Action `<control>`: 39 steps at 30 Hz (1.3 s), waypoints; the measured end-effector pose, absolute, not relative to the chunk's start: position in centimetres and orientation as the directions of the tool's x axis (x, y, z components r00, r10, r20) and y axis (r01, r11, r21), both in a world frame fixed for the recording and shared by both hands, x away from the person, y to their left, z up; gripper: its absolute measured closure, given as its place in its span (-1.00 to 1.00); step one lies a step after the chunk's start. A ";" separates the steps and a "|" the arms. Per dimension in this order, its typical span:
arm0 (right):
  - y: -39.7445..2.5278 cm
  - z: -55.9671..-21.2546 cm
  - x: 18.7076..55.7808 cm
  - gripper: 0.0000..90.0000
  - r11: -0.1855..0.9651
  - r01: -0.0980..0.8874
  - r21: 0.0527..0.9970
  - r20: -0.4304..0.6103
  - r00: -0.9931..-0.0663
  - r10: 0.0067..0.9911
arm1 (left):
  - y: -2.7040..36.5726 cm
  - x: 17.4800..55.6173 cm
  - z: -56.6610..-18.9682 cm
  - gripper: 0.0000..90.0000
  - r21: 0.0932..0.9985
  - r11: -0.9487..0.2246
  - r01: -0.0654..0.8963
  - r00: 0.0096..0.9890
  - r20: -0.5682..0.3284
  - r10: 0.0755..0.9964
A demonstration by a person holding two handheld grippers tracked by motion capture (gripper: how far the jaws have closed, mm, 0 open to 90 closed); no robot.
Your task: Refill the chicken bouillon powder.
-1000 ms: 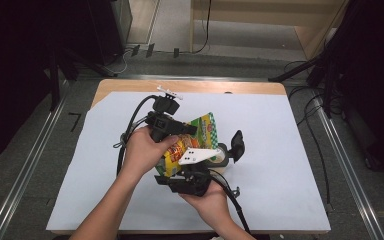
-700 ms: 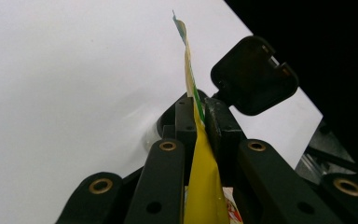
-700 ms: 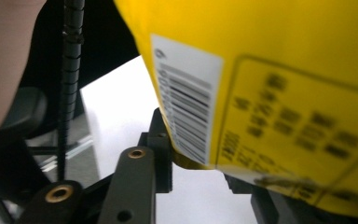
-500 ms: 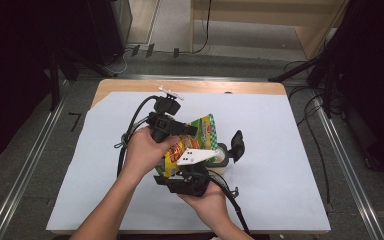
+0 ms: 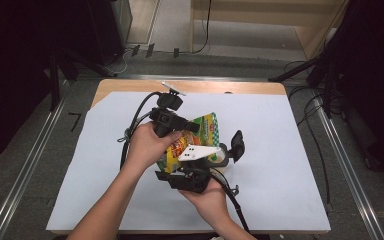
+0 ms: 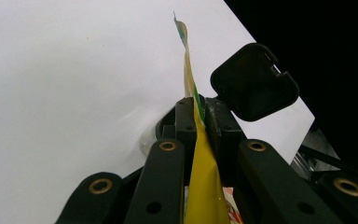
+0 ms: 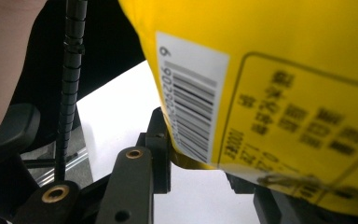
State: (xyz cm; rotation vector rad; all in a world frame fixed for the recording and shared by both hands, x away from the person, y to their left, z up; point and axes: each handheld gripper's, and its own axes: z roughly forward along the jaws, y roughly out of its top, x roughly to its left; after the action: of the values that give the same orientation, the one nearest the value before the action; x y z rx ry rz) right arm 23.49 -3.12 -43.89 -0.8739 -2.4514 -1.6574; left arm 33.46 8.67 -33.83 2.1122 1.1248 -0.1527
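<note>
Yellow snack bag (image 5: 192,140) is hanging at centre frame above the white table sheet (image 5: 280,150), held between both tools. Left gripper (image 6: 196,116) is pinching the bag's thin edge, jaws pressed together on it. Right gripper (image 7: 177,154) is clamping the bag's lower edge beside the barcode (image 7: 191,93). Black lid (image 5: 237,145) is standing just right of the bag.

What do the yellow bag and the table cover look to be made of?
The yellow bag looks like thin glossy plastic film: printed barcode, soft sheen, edge pinched flat between the left gripper fingers. The table cover looks like matte white paper or sheet; which one is unclear.
</note>
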 end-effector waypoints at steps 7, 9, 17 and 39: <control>-3.0 -43.8 23.6 0.51 0.272 0.471 0.839 0.340 -0.844 0.415 | 9.1 33.4 -33.7 0.89 0.555 -0.346 0.757 0.612 -0.413 0.675; -2.9 -43.7 23.7 0.51 0.273 0.469 0.840 0.337 -0.846 0.414 | 9.1 33.4 -33.6 0.89 0.558 -0.345 0.755 0.613 -0.411 0.675; -2.7 -43.6 23.8 0.51 0.270 0.471 0.840 0.344 -0.846 0.407 | 9.2 33.3 -33.4 0.89 0.560 -0.345 0.753 0.611 -0.402 0.682; -2.6 -43.8 23.6 0.53 0.267 0.480 0.836 0.357 -0.844 0.400 | 9.1 33.1 -33.5 0.89 0.557 -0.359 0.749 0.617 -0.388 0.685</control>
State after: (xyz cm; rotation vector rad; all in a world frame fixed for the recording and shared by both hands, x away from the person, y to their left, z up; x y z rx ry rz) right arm 23.63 -2.60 -43.81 -0.8495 -2.4397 -1.6531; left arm 33.09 9.08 -33.53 2.1201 1.1221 -0.1139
